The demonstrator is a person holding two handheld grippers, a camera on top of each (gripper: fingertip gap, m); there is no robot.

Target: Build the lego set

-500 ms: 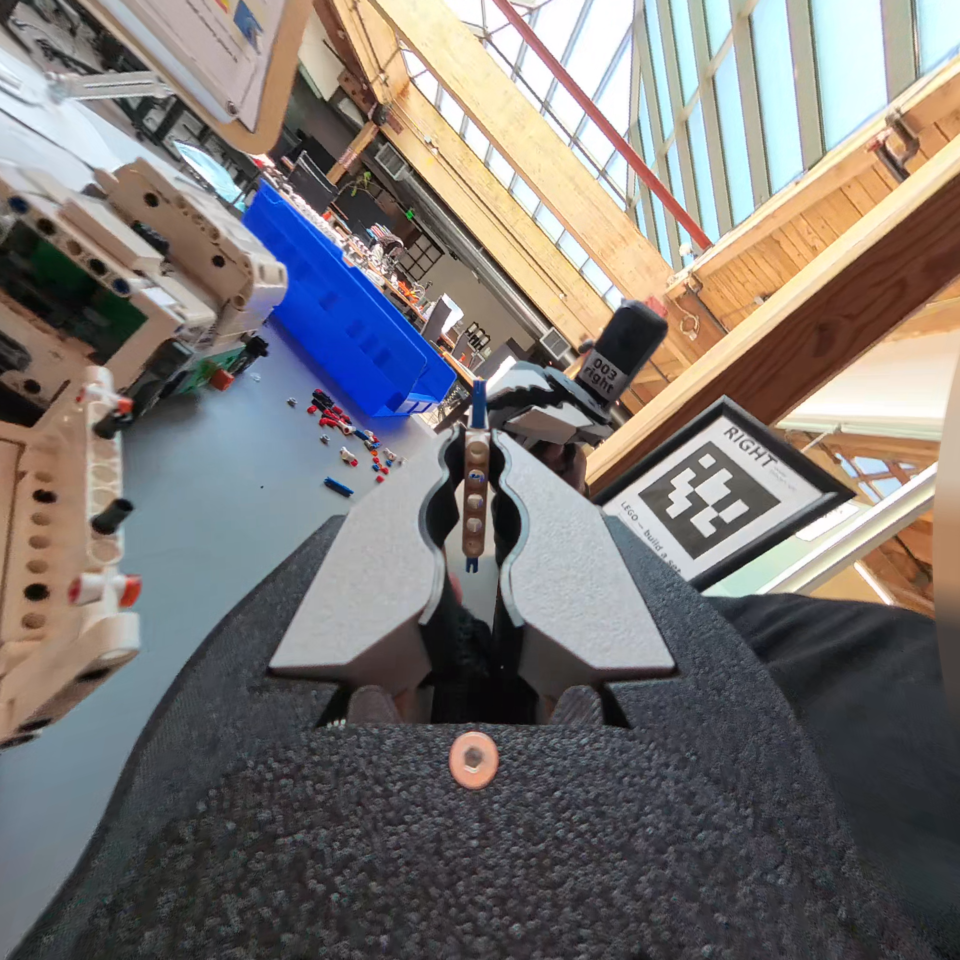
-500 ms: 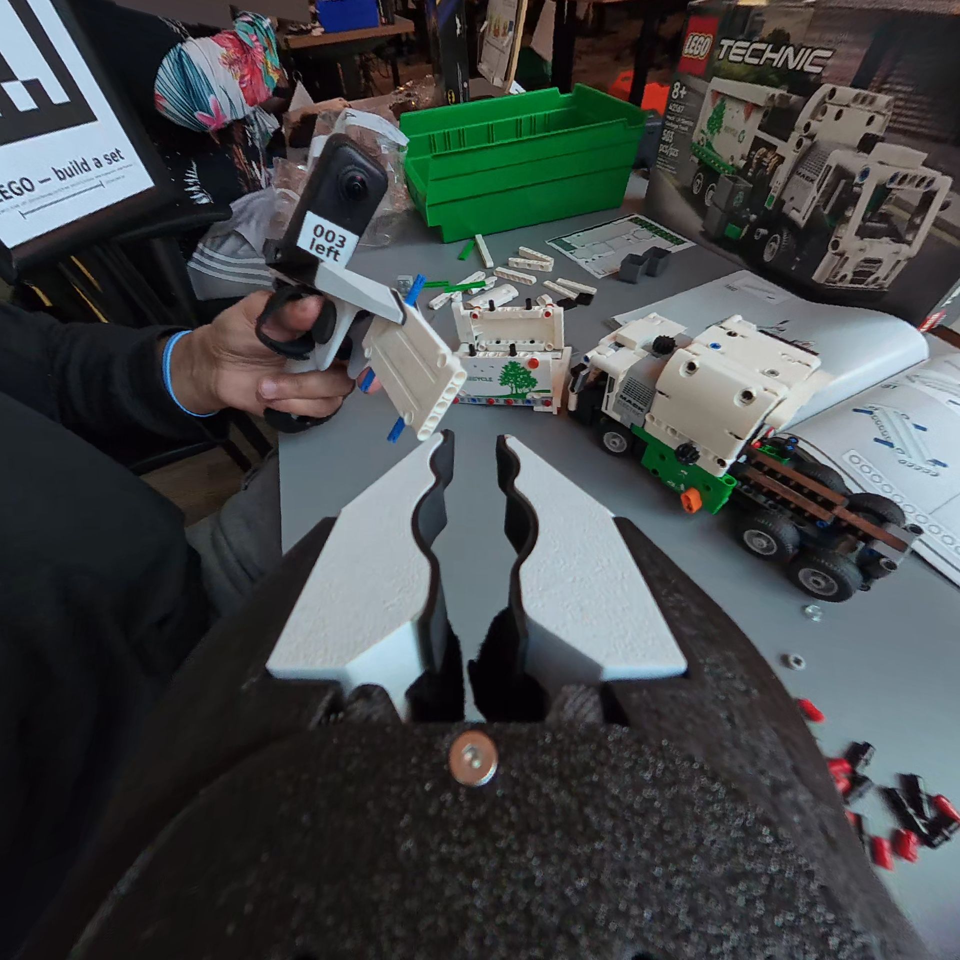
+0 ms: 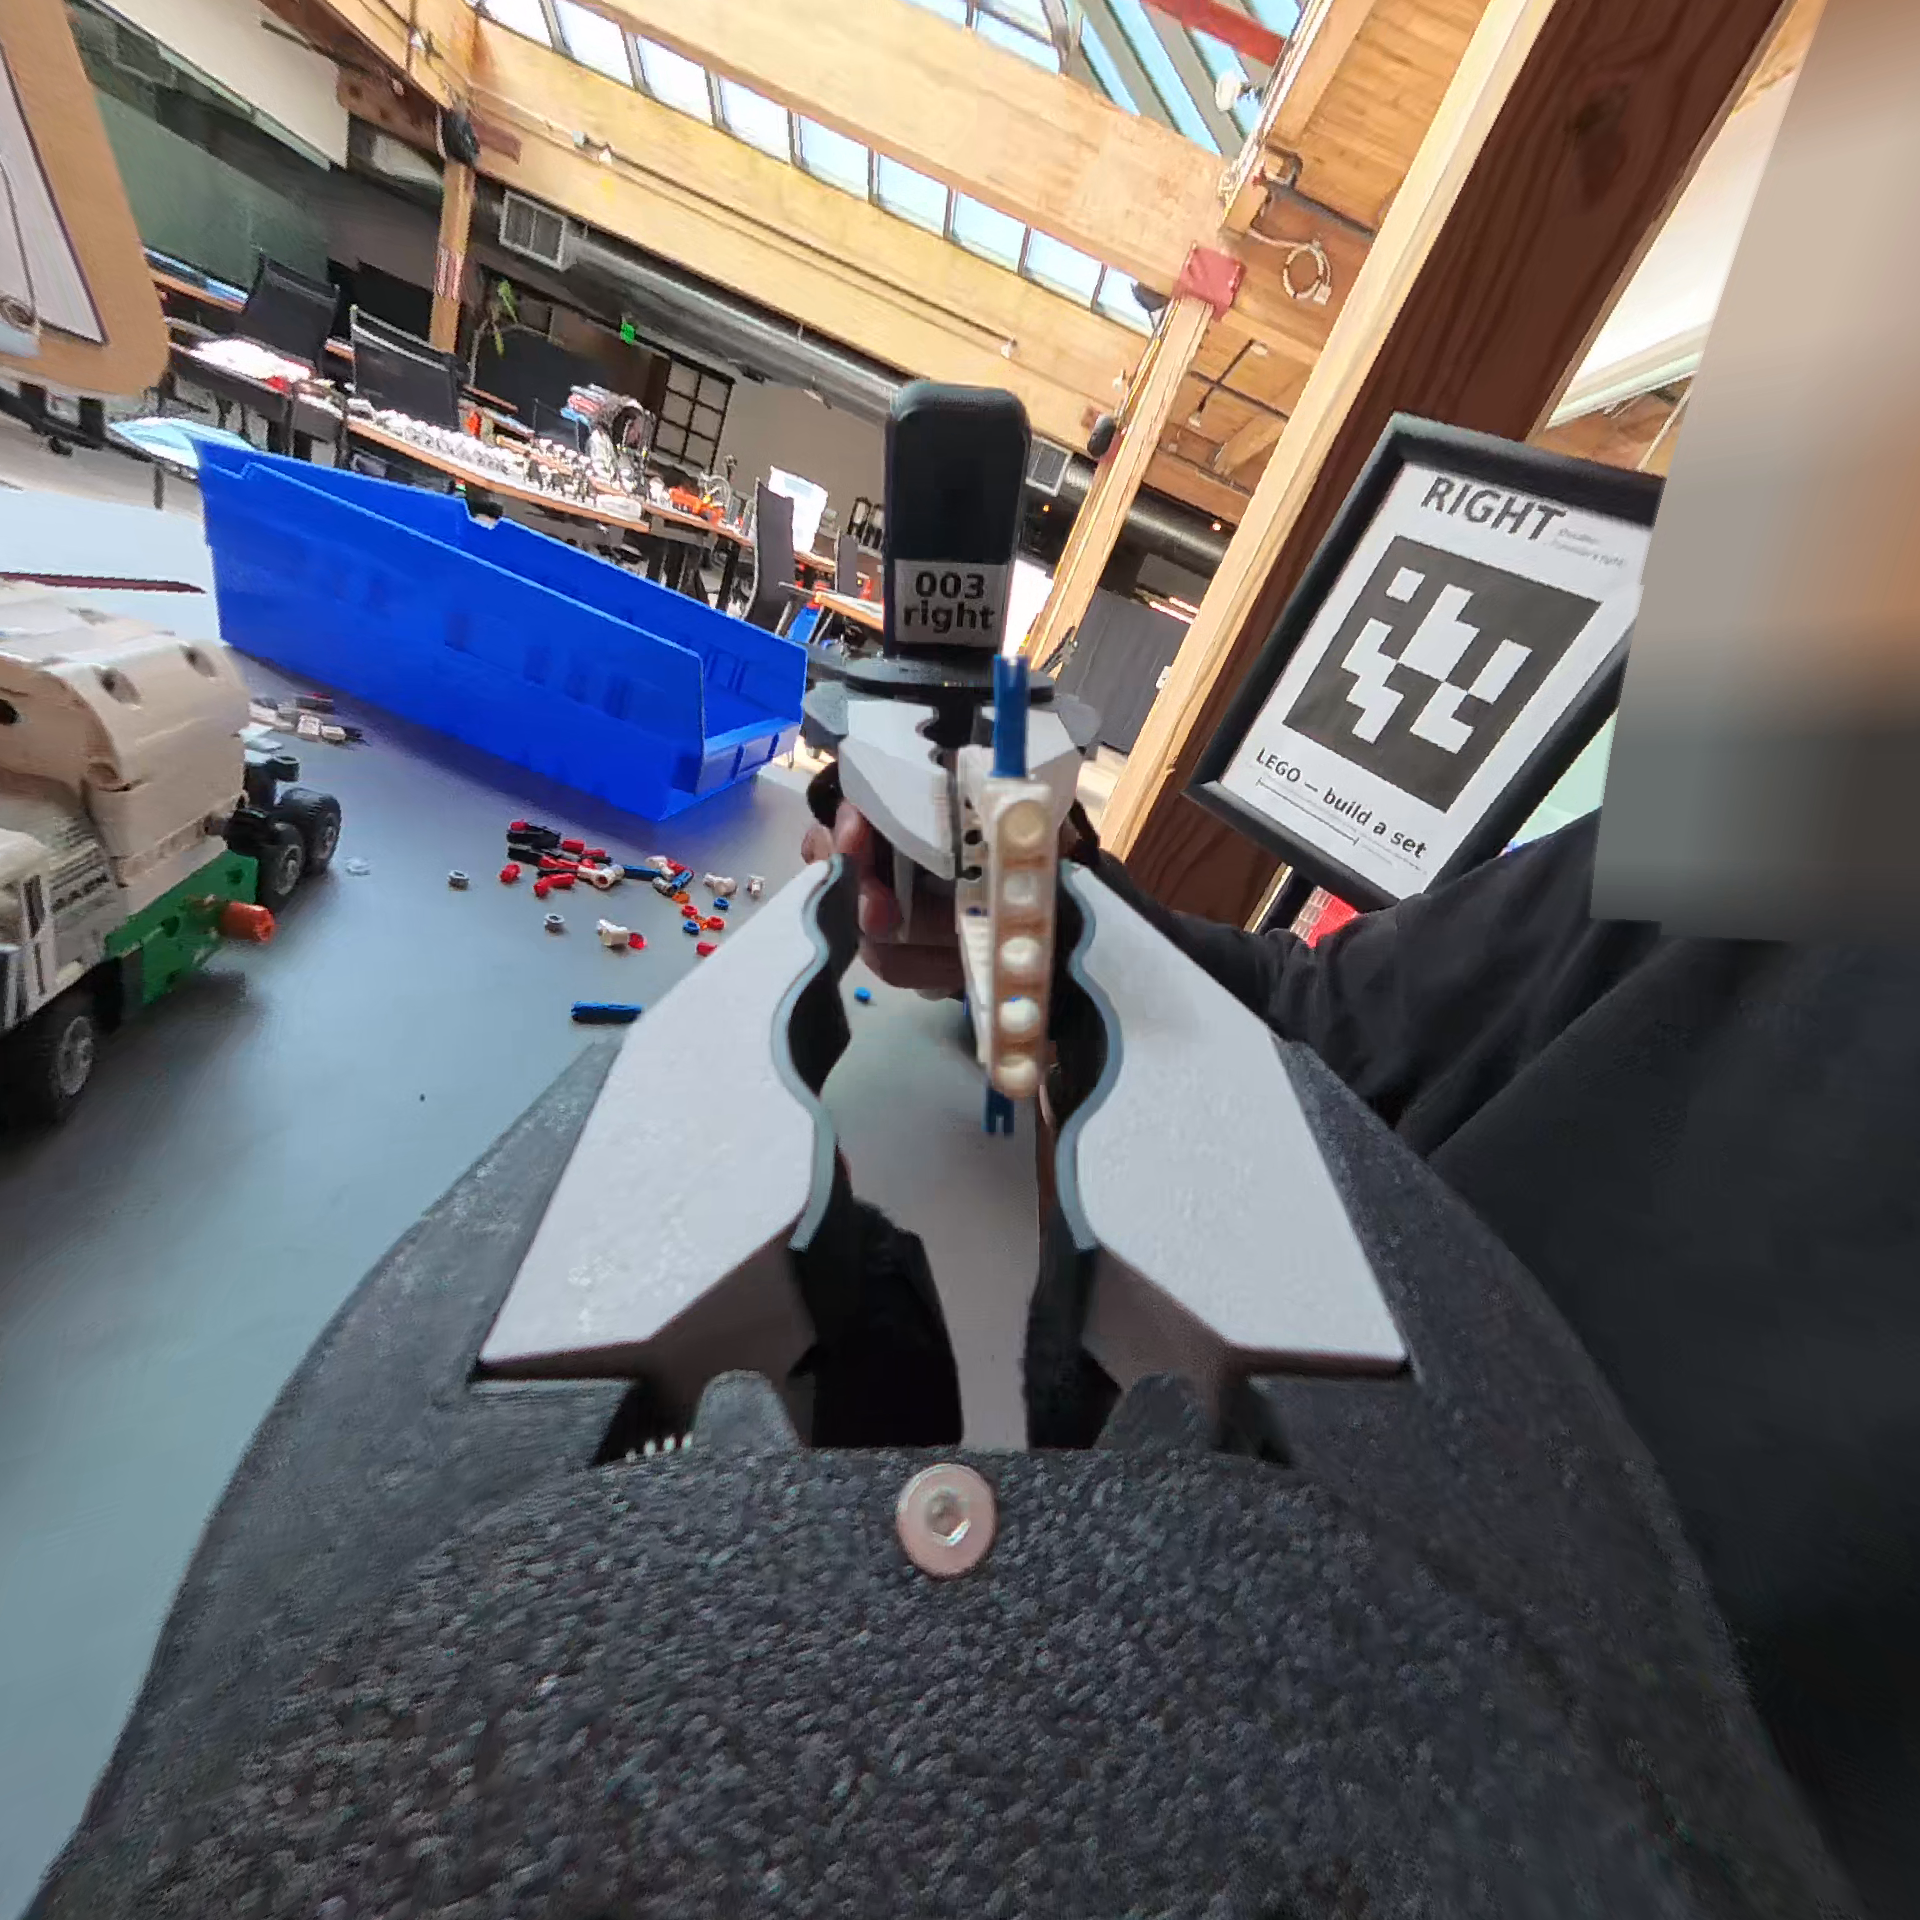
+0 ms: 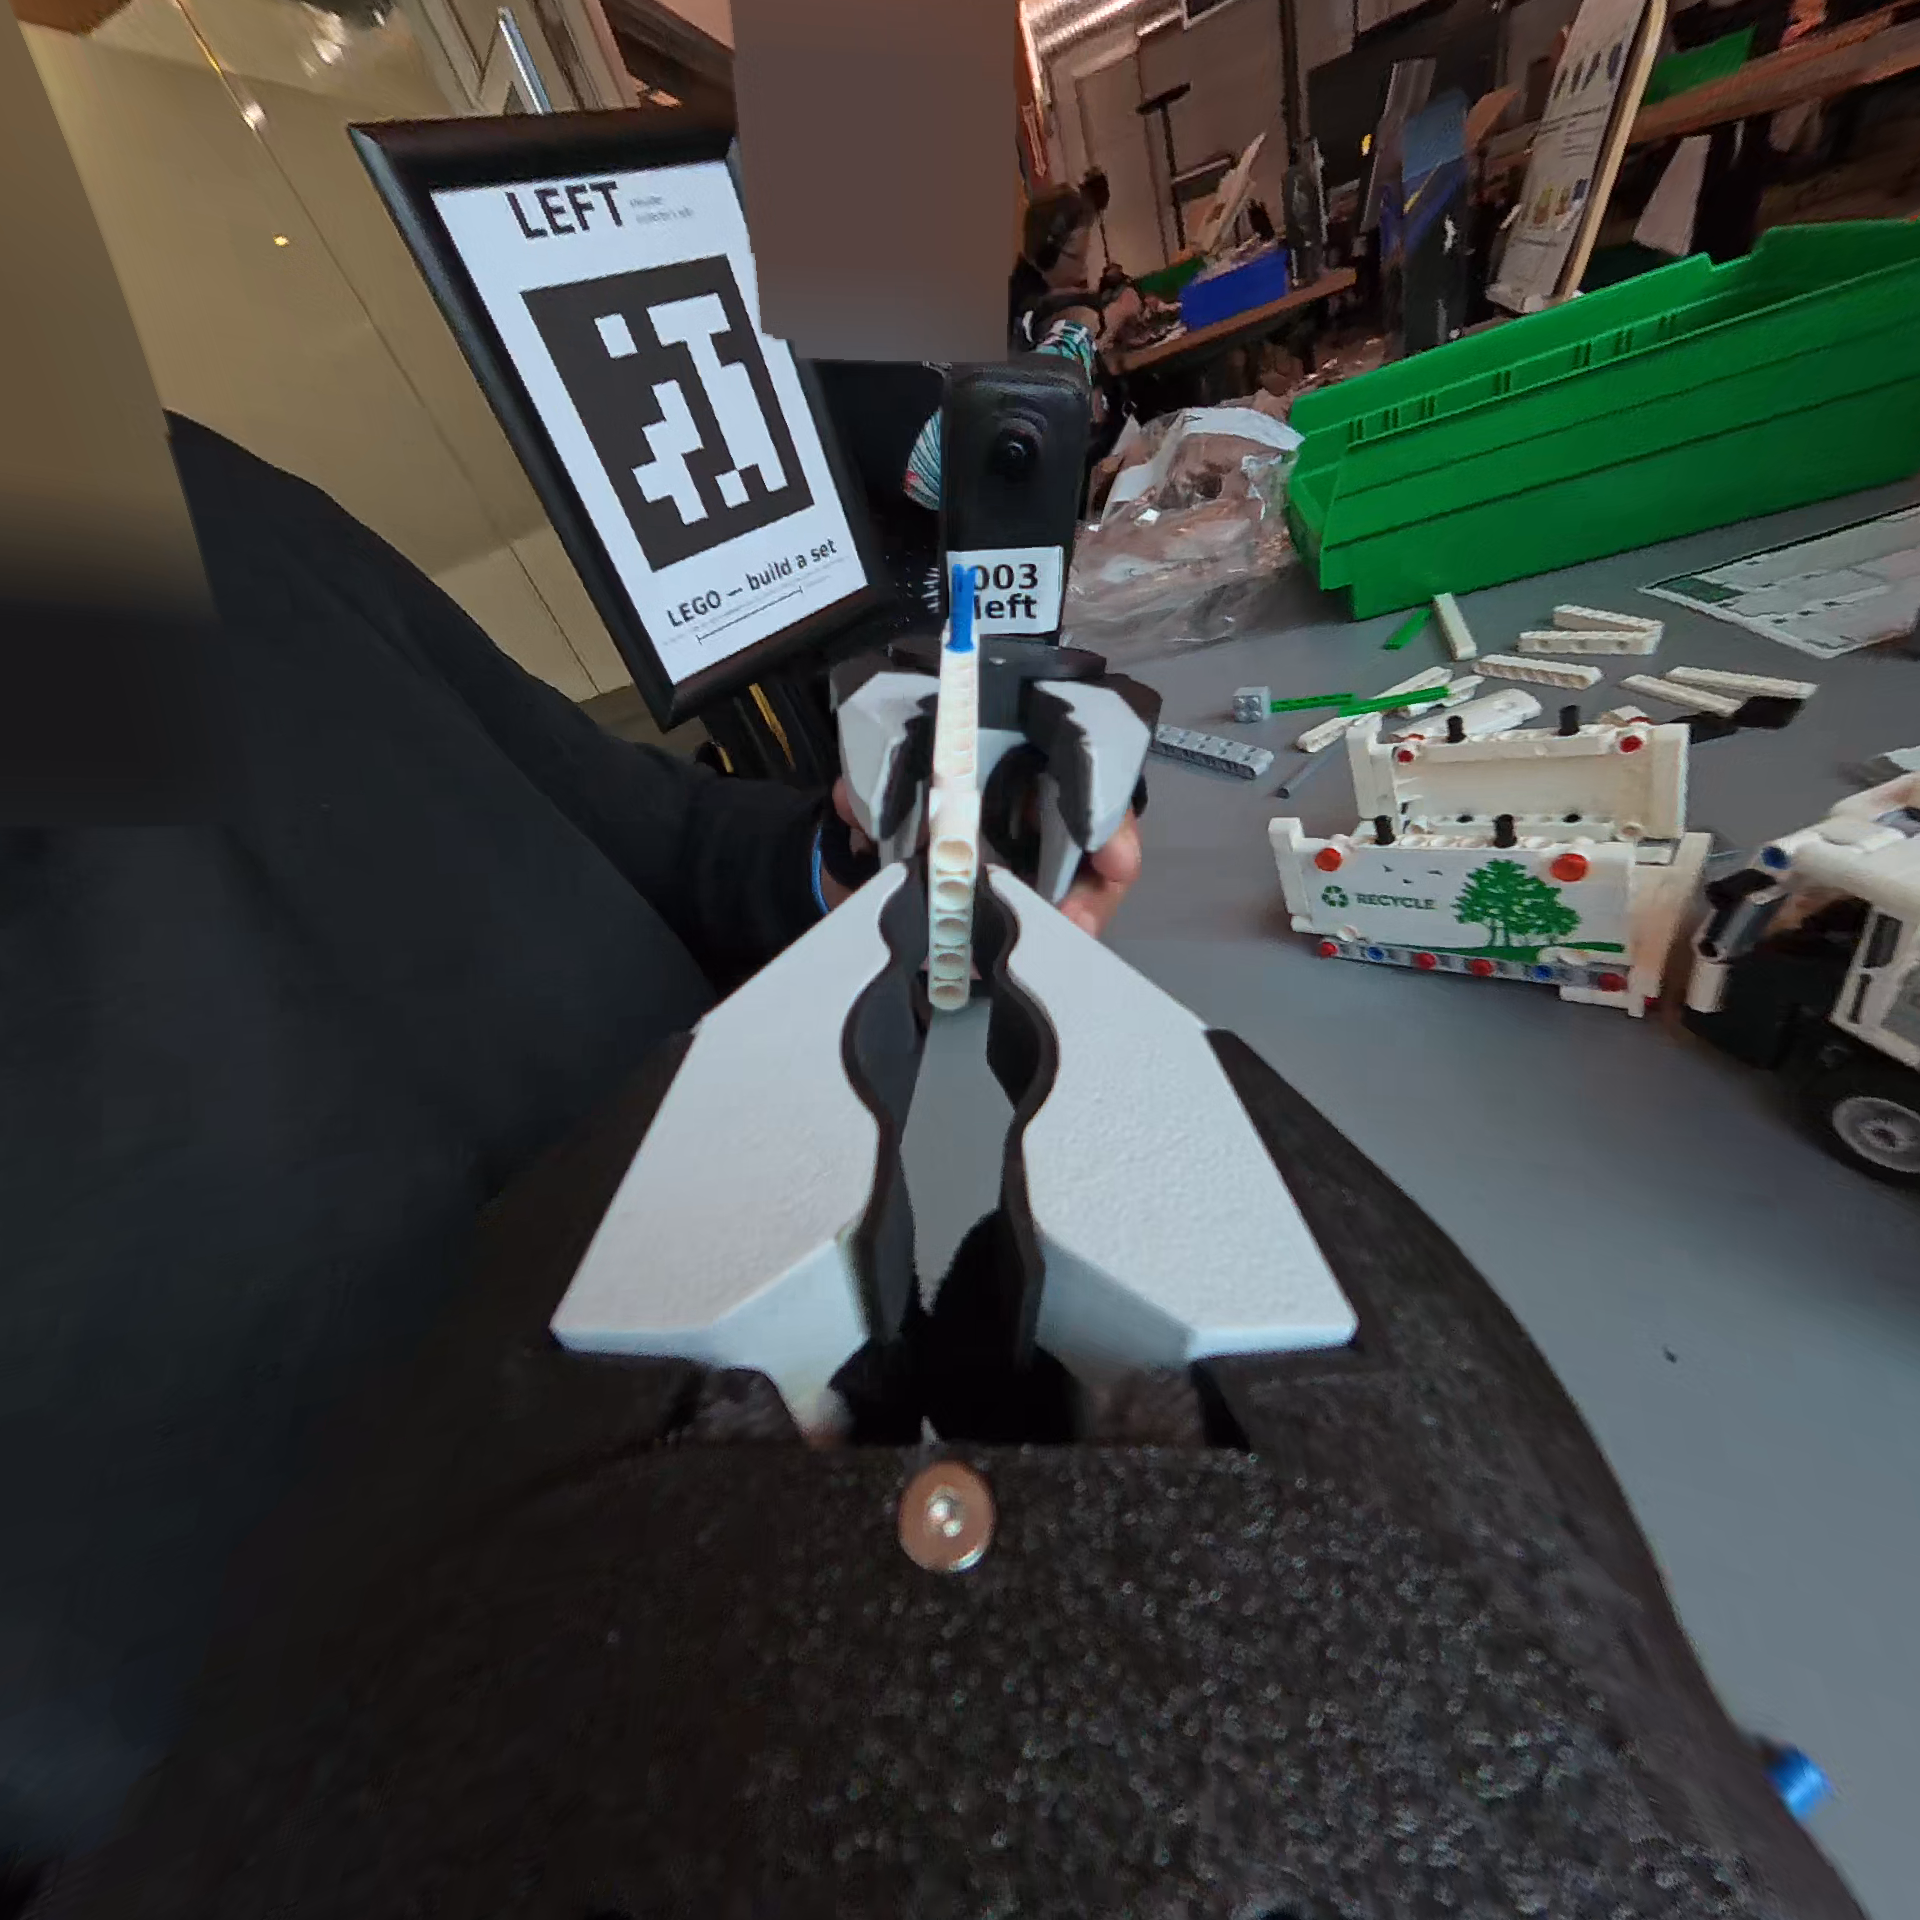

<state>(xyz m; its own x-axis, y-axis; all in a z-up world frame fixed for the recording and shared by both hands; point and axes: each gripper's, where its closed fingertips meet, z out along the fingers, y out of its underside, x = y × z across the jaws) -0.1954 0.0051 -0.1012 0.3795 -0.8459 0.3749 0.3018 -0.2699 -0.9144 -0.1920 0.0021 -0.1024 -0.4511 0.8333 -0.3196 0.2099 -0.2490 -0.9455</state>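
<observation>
Along my left tongs' camera, the part-built white and green truck (image 3: 104,831) stands at the far left on the grey worktop (image 3: 312,1143). Next comes a long blue bin (image 3: 468,644), with a scatter of small red, black, white and blue pieces (image 3: 613,883) in front of it. In the middle, my left tongs (image 3: 951,883) are spread wide and grip nothing. The white beam (image 3: 1016,935) with its row of holes stands upright in the gap, close against the right-hand finger; I cannot tell whether it touches. A blue axle (image 3: 1006,717) pokes out above and below the beam. Just behind, my right tongs (image 3: 966,800) face me at the beam's far side. To the right stands a black-framed sign (image 3: 1434,665) with a square marker.

Along my right tongs' camera, another framed marker sign (image 4: 644,416) is at the left. In the middle, my right tongs are nearly closed, with the beam's near end pinched between their tips. The left tongs sit beyond, fingers apart on either side of it, all held up off the worktop. Right of that lie crumpled clear bags (image 4: 1174,540), a green bin (image 4: 1610,416) and loose white beams (image 4: 1579,644). The white recycling body (image 4: 1475,883) with its tree sticker stands nearer, and the truck is at the right edge.
</observation>
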